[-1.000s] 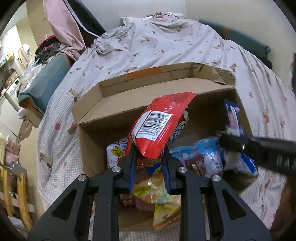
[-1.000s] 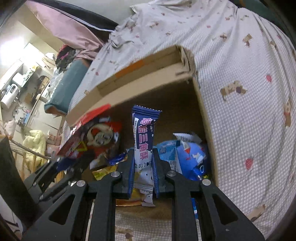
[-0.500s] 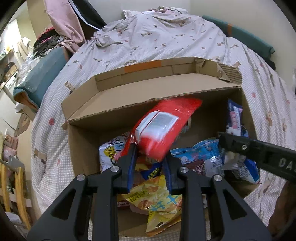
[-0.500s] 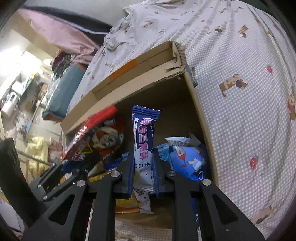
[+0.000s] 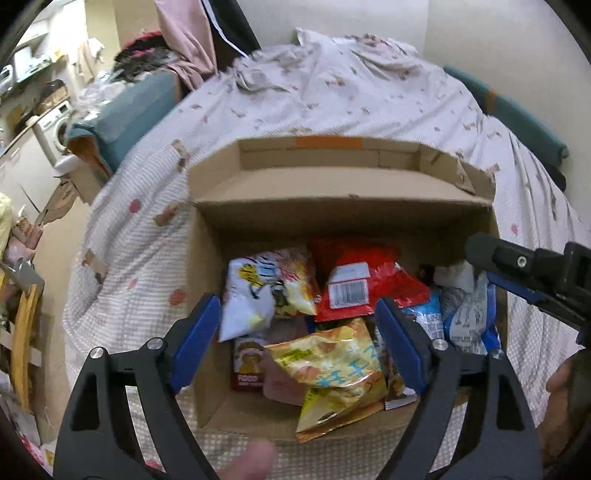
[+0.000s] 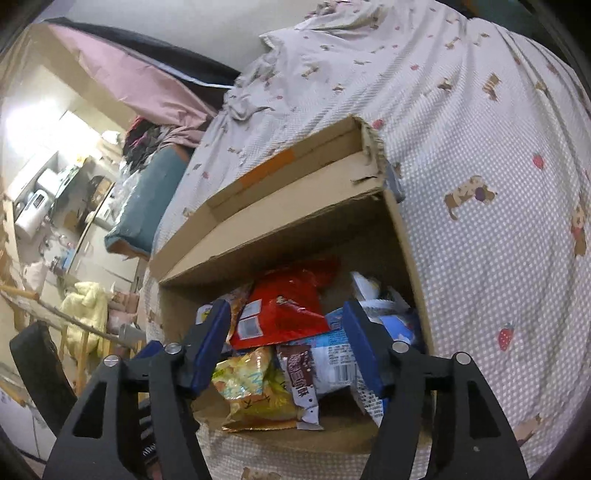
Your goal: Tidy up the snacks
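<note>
An open cardboard box (image 5: 207, 258) (image 6: 402, 236) stands on a bed and holds several snack packs. My left gripper (image 5: 299, 332) hangs over the box's near side, its jaws opening with nothing pinched between them. Below it lie a red bag (image 5: 362, 284) barcode up, a white-yellow bag (image 5: 266, 295) and a yellow bag (image 5: 332, 362). My right gripper (image 6: 286, 332) (image 5: 528, 273) is over the box's right half, jaws also opening and empty. A dark slim snack bar (image 6: 301, 376) lies under it, beside the red bag (image 6: 284, 310) and blue-white packs (image 6: 340, 362).
The bed cover (image 5: 332, 96) with small animal prints surrounds the box. A teal cushion (image 5: 129, 110) and pink cloth (image 5: 184, 33) lie at the far left. A washing machine (image 5: 51, 129) and wooden furniture (image 5: 22, 332) stand left of the bed. A fingertip (image 5: 255, 458) shows at the bottom edge.
The left gripper let go of the red bag, which dropped flat into the box. The right gripper let go of the slim bar, which now lies in the box. Both jaws spread apart.
</note>
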Motion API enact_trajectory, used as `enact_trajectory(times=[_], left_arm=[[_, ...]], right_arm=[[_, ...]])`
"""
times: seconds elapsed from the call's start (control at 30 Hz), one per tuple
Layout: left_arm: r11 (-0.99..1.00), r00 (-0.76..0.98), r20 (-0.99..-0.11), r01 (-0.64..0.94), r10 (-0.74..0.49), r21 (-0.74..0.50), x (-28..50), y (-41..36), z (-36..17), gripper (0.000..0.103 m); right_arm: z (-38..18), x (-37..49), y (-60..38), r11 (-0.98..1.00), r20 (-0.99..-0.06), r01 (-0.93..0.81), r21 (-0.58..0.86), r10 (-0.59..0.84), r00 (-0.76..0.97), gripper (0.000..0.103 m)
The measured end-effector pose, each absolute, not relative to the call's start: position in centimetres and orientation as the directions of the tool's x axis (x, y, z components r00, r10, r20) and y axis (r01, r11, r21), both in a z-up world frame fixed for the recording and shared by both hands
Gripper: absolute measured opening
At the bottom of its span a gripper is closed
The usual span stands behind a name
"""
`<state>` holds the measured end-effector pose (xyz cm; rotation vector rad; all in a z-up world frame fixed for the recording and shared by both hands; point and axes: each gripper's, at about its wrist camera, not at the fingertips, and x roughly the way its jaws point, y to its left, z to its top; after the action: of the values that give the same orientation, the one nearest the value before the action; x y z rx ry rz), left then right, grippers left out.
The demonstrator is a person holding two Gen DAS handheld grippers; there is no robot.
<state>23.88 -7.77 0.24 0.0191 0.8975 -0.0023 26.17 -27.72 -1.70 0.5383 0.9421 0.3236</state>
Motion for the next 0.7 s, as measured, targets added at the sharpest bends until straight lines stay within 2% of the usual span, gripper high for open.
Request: enact_trajectory(times=[0.17, 0.4, 0.47, 0.5, 0.6, 0.7], left_arm=[[1.000, 0.662, -0.749, -0.026, 0.011, -0.009, 22.5, -6.2, 1.6, 0.083], [0.997, 0.687, -0.726, -0.071, 0.033, -0.022, 20.4, -4.4, 2.8, 0.084], [0.997, 0.690, -0.723, -0.078, 0.037, -0.024, 19.8, -3.9, 3.1, 0.093], [0.996, 0.693, -0.720, -0.083, 0.038, -0.027, 19.3, -3.5, 3.4, 0.102], [0.996, 0.702, -0.712, -0.080, 0.025, -0.044, 18.3, -2.9, 4.0, 0.103], [0.997, 0.709, -0.705, -0.068, 0.016, -0.045, 17.0, -2.5, 4.7, 0.103]], right_arm=[[-0.4, 25.2, -27.4, 0.832, -0.658, -0.062, 0.551, 0.479, 0.581, 0.083], [1.8, 22.4, -26.0, 0.876, -0.651, -0.126, 0.466, 0.436, 0.622, 0.089], [2.3, 21.5, -25.8, 0.882, -0.646, -0.143, 0.450, 0.432, 0.630, 0.090], [2.6, 21.1, -25.7, 0.883, -0.646, -0.148, 0.446, 0.432, 0.630, 0.090], [3.4, 19.6, -25.7, 0.884, -0.630, -0.165, 0.437, 0.431, 0.646, 0.091], [4.0, 17.7, -25.9, 0.897, -0.619, -0.170, 0.409, 0.409, 0.670, 0.101]])
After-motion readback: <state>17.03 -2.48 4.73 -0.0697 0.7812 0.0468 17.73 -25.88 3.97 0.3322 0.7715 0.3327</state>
